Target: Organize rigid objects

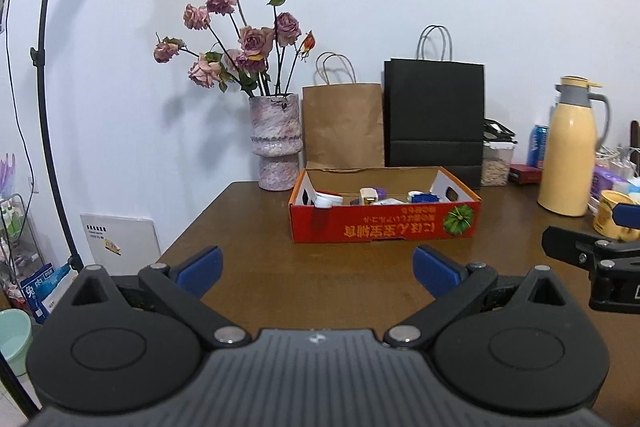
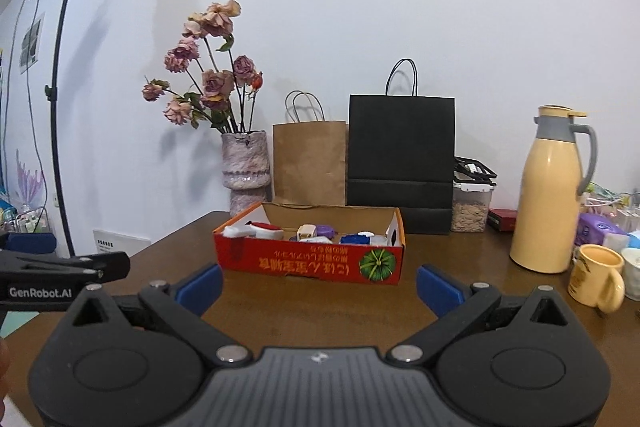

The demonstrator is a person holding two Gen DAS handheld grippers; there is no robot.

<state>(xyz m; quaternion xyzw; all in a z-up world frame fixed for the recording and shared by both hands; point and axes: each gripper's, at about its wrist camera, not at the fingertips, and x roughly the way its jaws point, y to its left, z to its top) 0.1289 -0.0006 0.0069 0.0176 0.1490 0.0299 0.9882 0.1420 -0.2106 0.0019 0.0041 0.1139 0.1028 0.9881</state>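
A red cardboard box stands on the brown table. It holds several small rigid items: white, purple, blue and cream bottles and containers. My left gripper is open and empty, held above the table in front of the box. My right gripper is open and empty, also in front of the box. Each gripper shows at the edge of the other's view: the right one, the left one.
Behind the box stand a vase of dried roses, a brown paper bag and a black bag. To the right are a cream thermos, a yellow mug, a cereal container. A light stand is left.
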